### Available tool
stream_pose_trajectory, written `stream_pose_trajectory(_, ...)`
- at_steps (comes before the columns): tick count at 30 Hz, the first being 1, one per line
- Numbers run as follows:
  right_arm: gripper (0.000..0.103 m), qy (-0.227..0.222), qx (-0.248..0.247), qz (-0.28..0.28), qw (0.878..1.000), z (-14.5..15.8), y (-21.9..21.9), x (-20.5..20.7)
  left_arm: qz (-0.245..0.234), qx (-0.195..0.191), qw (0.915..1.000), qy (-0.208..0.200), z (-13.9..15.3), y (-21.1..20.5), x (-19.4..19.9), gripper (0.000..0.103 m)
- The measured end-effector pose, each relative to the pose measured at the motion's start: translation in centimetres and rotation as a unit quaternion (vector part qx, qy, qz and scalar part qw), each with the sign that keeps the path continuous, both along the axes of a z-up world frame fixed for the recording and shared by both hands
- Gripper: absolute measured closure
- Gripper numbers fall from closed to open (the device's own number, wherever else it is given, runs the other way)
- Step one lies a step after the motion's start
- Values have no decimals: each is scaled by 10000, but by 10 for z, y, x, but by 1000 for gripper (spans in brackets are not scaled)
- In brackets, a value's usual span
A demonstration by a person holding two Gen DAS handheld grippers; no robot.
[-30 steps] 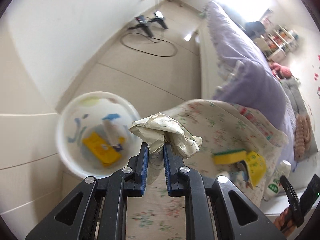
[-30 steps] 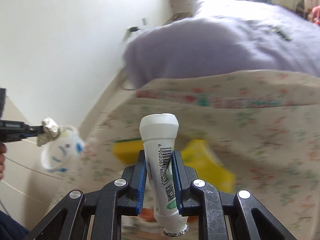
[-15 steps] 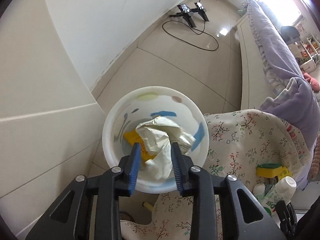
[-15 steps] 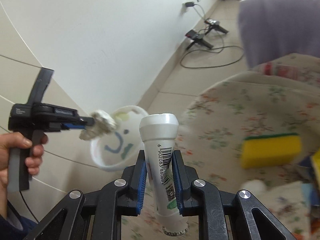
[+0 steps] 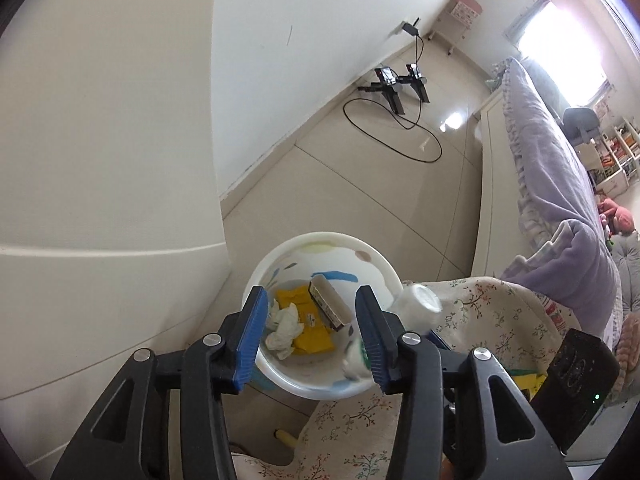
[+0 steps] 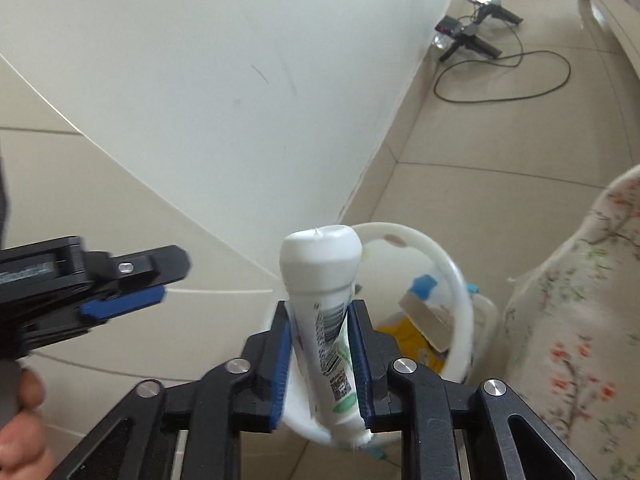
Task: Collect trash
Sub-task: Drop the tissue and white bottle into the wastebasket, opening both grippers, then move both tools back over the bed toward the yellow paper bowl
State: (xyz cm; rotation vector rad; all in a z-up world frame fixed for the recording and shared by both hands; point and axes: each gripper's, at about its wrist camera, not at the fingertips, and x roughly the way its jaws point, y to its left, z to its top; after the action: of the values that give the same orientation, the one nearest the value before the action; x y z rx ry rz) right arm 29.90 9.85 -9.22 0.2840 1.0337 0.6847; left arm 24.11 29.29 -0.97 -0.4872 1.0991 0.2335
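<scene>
My left gripper [image 5: 310, 332] hangs over the white bin [image 5: 320, 236], its jaws opening and nothing between them. In the bin lie a crumpled paper [image 5: 286, 328], a yellow wrapper [image 5: 312, 336] and a small box [image 5: 330, 306]. My right gripper [image 6: 322, 344] hovers at the bin's near rim [image 6: 452, 276] with its jaws opening. The white tube [image 6: 324, 312] leans tilted between them, and a gap shows beside the left pad. In the left wrist view the tube's cap [image 5: 418, 304] blurs at the bin's right edge. My left gripper [image 6: 168, 280] shows side-on at left.
A floral cloth [image 5: 480, 320] covers the surface right of the bin. Beyond it stands a bed with a purple cover [image 5: 560, 200]. Small tripods and a looped black cable [image 5: 396, 92] lie on the tiled floor by the white wall. A person's hand [image 6: 20, 420] grips the left handle.
The left jaws spread and the crumpled paper dropped into the bin. The right gripper carried the tube left from over the cloth to the bin, and its jaws have loosened around the now tilted tube.
</scene>
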Motion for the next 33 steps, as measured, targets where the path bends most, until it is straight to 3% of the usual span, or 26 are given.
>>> stream_pose_trajectory(1, 51, -10, -30, -20, 10000, -1, 3, -1, -1, -4, 10000, 12, 0, 1, 0, 55)
stream_pose_trajectory(2, 50, -38, -62, -33, 10000, 0, 5, -2, -8, -34, 10000, 20, -1, 2, 0, 55)
stream_pose_trajectory(11, 49, -70, -163, -255, 9995, 6, -46, -22, -236, -102, 9997, 45, -4, -14, 4, 55)
stream_pose_trajectory(18, 49, -428, -406, -599, 9965, 53, -139, -54, -857, -116, 9962, 60, -5, -64, 8, 55)
stream_pose_trajectory(23, 42, -622, -683, -1115, 9895, 86, -225, -74, -1471, -164, 9887, 226, -15, -120, 6, 53)
stream_pose_trajectory(26, 42, -637, -948, -1447, 9829, 91, -270, -83, -1900, -423, 9804, 293, -22, -158, 4, 50)
stream_pose_trajectory(31, 42, -327, -849, -1920, 9772, 68, -332, -98, -2498, -579, 9655, 458, -36, -218, -1, 49)
stream_pose_trajectory(33, 42, 42, -735, -2089, 9752, 47, -348, -100, -2698, -623, 9592, 566, -43, -239, -4, 49)
